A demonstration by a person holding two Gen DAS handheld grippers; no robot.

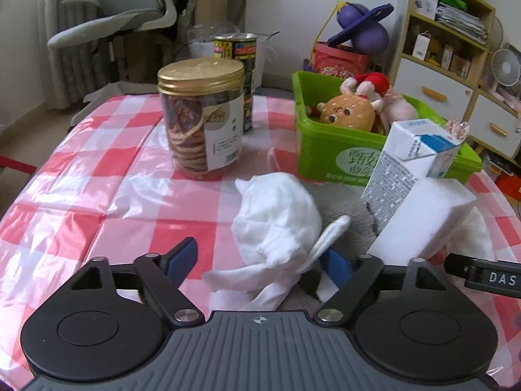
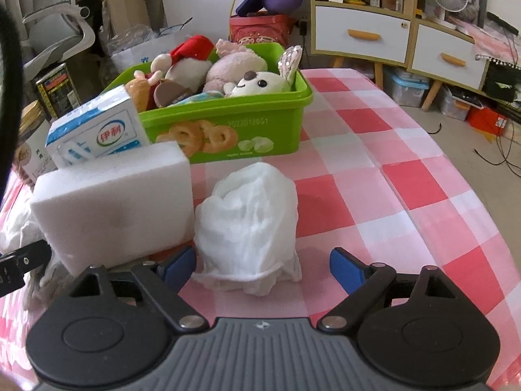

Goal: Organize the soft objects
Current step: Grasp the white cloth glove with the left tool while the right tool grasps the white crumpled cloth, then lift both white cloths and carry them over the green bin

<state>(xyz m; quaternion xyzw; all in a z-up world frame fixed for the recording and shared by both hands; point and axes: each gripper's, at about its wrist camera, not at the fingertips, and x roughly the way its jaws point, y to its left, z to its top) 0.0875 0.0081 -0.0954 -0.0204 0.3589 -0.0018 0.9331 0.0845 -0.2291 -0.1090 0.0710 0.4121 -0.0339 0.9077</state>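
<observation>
White cloth (image 2: 247, 224), between open right gripper (image 2: 263, 265)

From the left gripper (image 1: 260, 257), the red-and-white checked tablecloth (image 1: 81, 179) lies bare from nine to eleven o'clock, while the gold-lidded jar (image 1: 202, 117) and the tin can (image 1: 237, 65) behind it block twelve, and the white cloth bundle (image 1: 276, 218), milk carton (image 1: 413, 159) and foam block (image 1: 429, 215) crowd one to three. From the right gripper (image 2: 262, 265), a crumpled white cloth (image 2: 247, 218) sits straight ahead at twelve with the green bin (image 2: 228, 130) of plush toys behind it. The foam block (image 2: 114, 205) walls off nine to eleven, leaving open cloth from one to three.
</observation>
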